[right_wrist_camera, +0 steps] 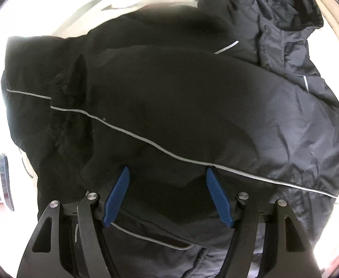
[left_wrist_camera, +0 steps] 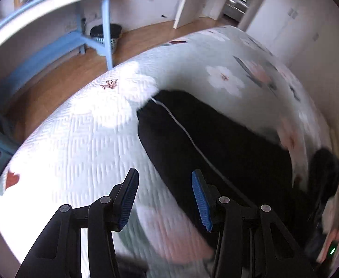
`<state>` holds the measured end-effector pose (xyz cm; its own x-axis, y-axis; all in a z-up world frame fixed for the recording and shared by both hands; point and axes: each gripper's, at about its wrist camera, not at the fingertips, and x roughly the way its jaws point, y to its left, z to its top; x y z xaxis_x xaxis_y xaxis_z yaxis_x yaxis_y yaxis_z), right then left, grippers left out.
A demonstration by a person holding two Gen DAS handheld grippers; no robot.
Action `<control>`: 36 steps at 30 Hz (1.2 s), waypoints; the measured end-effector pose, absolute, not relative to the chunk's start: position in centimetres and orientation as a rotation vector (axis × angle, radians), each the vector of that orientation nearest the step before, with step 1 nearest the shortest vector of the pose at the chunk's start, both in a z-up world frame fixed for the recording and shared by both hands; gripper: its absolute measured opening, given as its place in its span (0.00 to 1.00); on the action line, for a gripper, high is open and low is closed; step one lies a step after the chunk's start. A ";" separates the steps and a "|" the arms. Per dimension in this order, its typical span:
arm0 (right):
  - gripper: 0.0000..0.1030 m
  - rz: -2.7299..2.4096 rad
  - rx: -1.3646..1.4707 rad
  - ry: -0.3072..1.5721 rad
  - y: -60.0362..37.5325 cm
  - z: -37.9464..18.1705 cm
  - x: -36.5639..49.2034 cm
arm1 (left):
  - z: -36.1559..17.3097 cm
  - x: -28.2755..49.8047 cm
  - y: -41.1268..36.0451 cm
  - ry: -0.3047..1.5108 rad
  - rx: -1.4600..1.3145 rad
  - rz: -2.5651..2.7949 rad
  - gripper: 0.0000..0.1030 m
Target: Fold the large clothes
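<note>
Black jacket lying partly folded on bed, sleeve crossing body. Left gripper hovering spread over jacket's edge; right gripper spread above jacket, pinching nothing. Risk: slippery shell sliding, fold springing open if pinching single layer.

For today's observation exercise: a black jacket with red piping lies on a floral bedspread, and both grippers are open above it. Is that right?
Not quite. The piping on the black jacket is pale grey-white, not red, as the right wrist view shows. The rest holds: it lies on the floral bedspread, and the left gripper and right gripper are both open.
</note>
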<state>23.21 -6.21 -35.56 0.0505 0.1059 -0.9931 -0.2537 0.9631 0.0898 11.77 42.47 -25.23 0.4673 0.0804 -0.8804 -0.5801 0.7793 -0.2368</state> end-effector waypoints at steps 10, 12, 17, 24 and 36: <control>0.70 0.265 -0.139 1.518 -5.1 -37.0 24.9 | -33.0 18.2 49.1 1.080 -0.708 0.411 0.48; 0.71 0.265 -0.150 1.512 -4.4 -37.0 24.9 | -33.9 18.9 49.2 1.090 -0.701 0.410 0.48; 0.74 0.273 -0.148 1.507 -5.5 -38.0 23.7 | -35.1 20.2 49.3 1.091 -0.702 0.356 0.50; 0.75 0.262 -0.153 1.492 -5.1 -38.0 23.3 | -31.7 19.5 46.8 1.010 -0.564 0.336 0.15; 0.75 0.242 -0.100 1.418 -6.1 -36.1 20.9 | -23.9 9.2 44.5 0.877 -0.553 0.520 0.13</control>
<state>20.92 -6.08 -36.15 0.1327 0.1067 -0.9854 -0.2255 0.9714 0.0748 9.18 44.55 -23.95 0.5360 0.1945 -0.8215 -0.6276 0.7427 -0.2337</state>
